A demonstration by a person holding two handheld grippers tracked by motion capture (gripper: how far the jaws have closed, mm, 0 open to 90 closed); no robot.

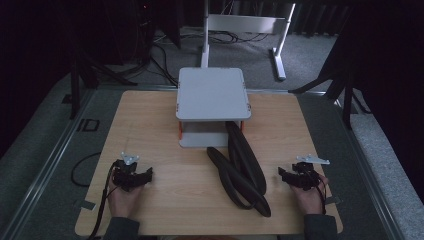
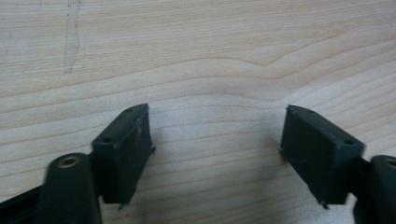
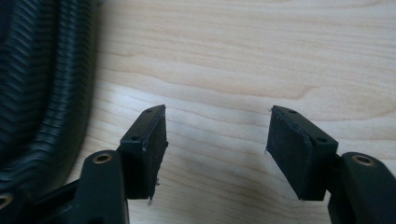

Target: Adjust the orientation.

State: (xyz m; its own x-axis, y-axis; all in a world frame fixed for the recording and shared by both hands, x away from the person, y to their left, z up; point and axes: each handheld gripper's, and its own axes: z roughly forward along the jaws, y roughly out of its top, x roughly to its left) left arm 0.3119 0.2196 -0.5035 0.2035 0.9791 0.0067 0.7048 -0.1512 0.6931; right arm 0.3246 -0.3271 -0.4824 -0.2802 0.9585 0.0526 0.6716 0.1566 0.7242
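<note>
The black corrugated hose (image 1: 240, 170) lay looped on the wooden counter (image 1: 165, 200), running from under the grey two-tier stand (image 1: 212, 92) at the far edge toward the near edge, right of centre. The right tool (image 1: 287, 174) rested near the near right corner with its jaws spread and empty, the hose just beside it. The left tool (image 1: 146, 174) sat near the near left corner, also spread over bare wood. The reach would likely go best with the right tool coming square across one ribbed run, closing on a single strand, not the whole bundle.
</note>
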